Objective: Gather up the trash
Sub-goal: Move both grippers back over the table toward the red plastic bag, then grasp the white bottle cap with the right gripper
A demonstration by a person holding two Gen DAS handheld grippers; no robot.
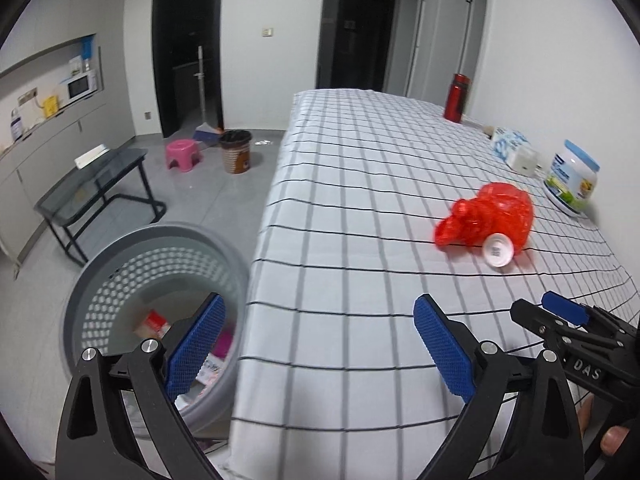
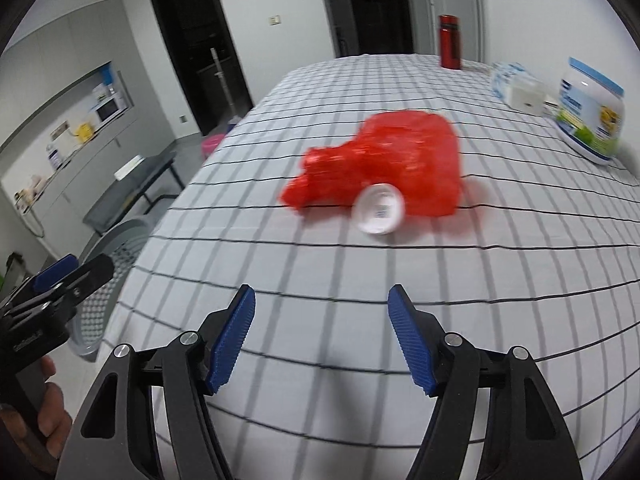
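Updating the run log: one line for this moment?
left tongs open, empty | right tongs open, empty | red bag, white cup on table | basket beside table

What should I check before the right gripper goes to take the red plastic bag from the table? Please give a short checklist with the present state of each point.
1. Right gripper open and empty: ok.
2. Path over the checked tablecloth to the red plastic bag free: ok.
3. White cup lying on its side against the bag's front edge, may get caught: not ok.
4. Left gripper open, holding nothing: ok.
5. Grey perforated basket beside the table, room for more trash: ok.
6. Bag empty or filled: cannot tell.
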